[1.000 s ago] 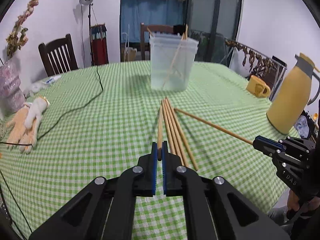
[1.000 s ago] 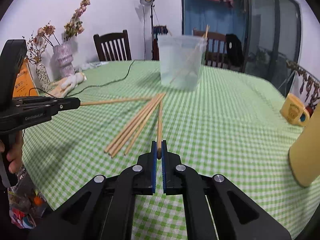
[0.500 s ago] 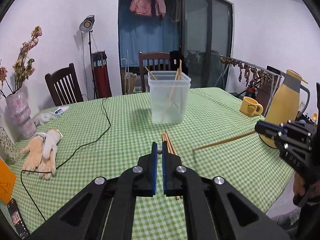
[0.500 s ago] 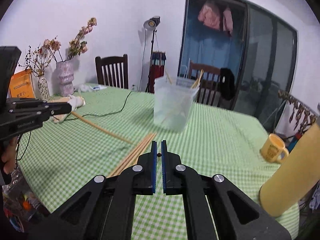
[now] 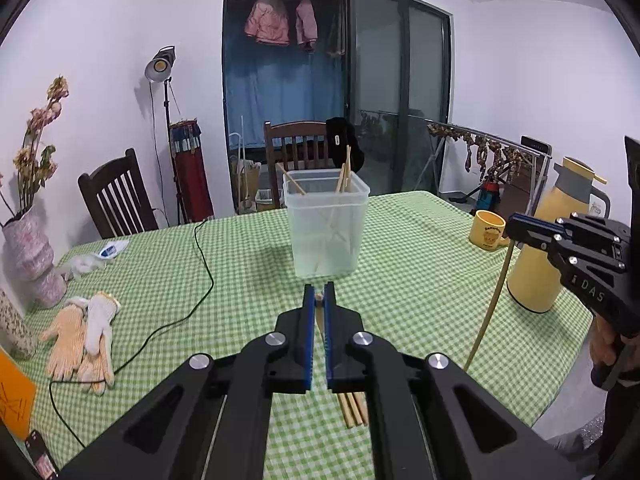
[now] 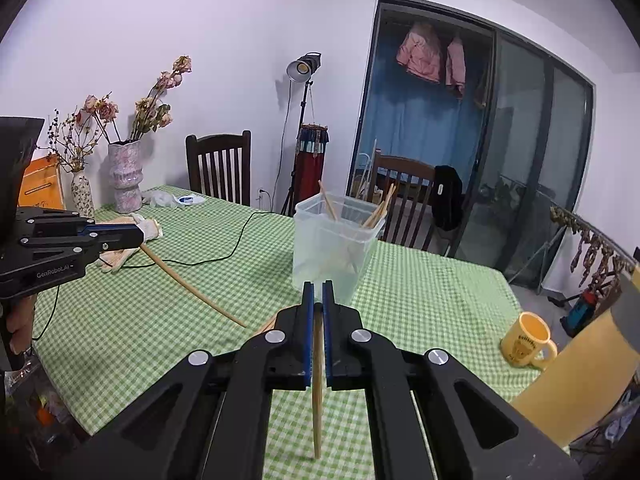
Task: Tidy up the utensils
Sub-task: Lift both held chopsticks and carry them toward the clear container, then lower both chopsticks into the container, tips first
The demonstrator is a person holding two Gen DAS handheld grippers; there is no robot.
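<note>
The thermos (image 6: 576, 380) is cut off by the right edge; mug (image 5: 489, 232) lettering unreadable.

Black tongs (image 5: 319, 300), blue pads (image 5: 307, 320), silver screws

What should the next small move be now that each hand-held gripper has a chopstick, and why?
Probably carry both forward over the clear plastic container and tip the chopsticks in. The left hand-held gripper and right hand-held gripper are each shut on a chopstick, lifted off the checked tablecloth, and the container ahead already holds several.
</note>
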